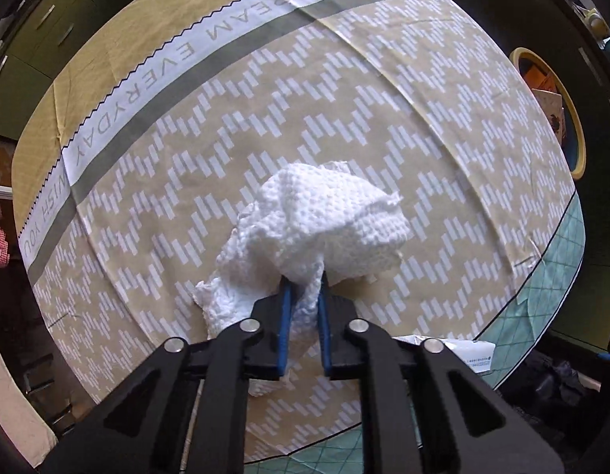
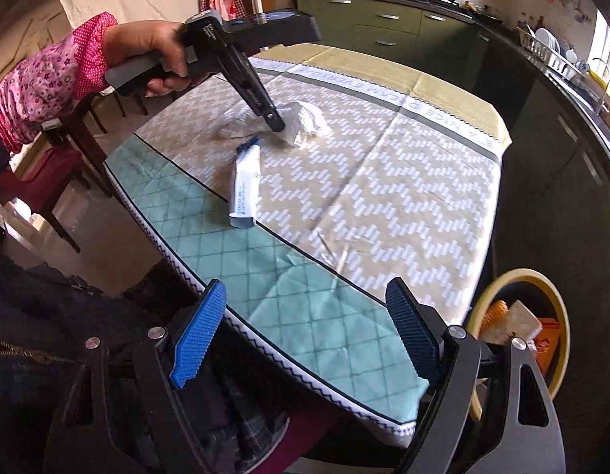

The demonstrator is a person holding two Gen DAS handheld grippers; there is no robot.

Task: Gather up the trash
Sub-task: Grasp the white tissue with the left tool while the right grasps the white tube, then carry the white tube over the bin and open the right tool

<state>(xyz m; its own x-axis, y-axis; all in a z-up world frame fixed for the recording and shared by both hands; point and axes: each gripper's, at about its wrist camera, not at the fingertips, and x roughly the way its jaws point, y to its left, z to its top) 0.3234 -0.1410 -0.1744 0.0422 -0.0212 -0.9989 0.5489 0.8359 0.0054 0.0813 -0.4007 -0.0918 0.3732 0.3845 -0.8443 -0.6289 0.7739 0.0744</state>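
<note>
A crumpled white paper towel lies on the patterned tablecloth. My left gripper points down at it, and its blue pads are shut on a fold of the towel's near edge. The right wrist view shows the same grip from the side: the left gripper is at the paper towel, held by a hand in a pink floral sleeve. A white wrapper lies flat nearer the table's front. My right gripper hangs open over the table's near edge with nothing between its fingers.
A yellow-rimmed bin with trash inside stands on the floor at the table's right corner; it also shows at the edge of the left wrist view as the bin. Wooden chairs stand to the left. Green cabinets line the far wall.
</note>
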